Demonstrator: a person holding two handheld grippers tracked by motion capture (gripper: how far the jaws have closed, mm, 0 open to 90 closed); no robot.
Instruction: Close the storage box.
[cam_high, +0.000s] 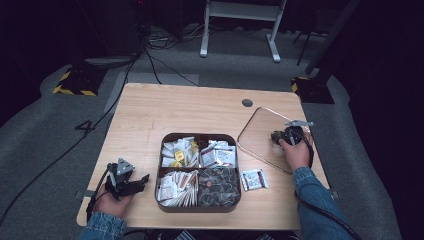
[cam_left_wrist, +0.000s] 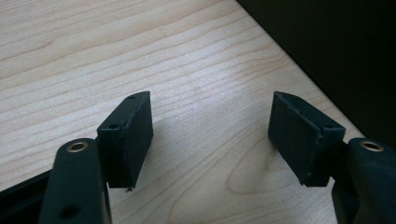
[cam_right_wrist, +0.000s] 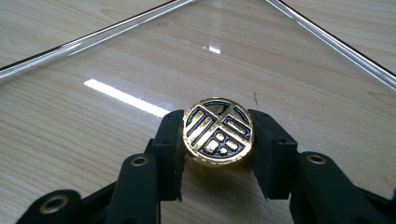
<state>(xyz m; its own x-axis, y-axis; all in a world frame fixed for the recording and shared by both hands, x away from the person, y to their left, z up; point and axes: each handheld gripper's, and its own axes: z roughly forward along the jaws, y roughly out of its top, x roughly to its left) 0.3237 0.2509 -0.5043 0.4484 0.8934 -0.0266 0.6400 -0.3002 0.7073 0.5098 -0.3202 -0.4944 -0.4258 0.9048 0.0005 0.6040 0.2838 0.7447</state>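
A dark square box (cam_high: 159, 170) with four compartments of packets and sachets sits at the table's front middle. To its right lies its clear glass lid (cam_high: 257, 135), close over the tabletop. The lid's round gold-and-black knob (cam_right_wrist: 218, 131) is clamped between the jaws of my right gripper (cam_right_wrist: 218, 142), which a hand holds at the lid's right side (cam_high: 281, 136). In the right gripper view the glass (cam_right_wrist: 140, 60) and its shiny rim spread out beyond the knob. My left gripper (cam_high: 142, 179) rests left of the box near the front edge, open (cam_left_wrist: 210, 135) over bare wood with nothing between its jaws.
One white packet (cam_high: 253, 179) lies loose on the table just right of the box. A small dark round cap (cam_high: 247, 102) sits in the tabletop at the back. Cables and a desk frame are on the grey floor beyond the table.
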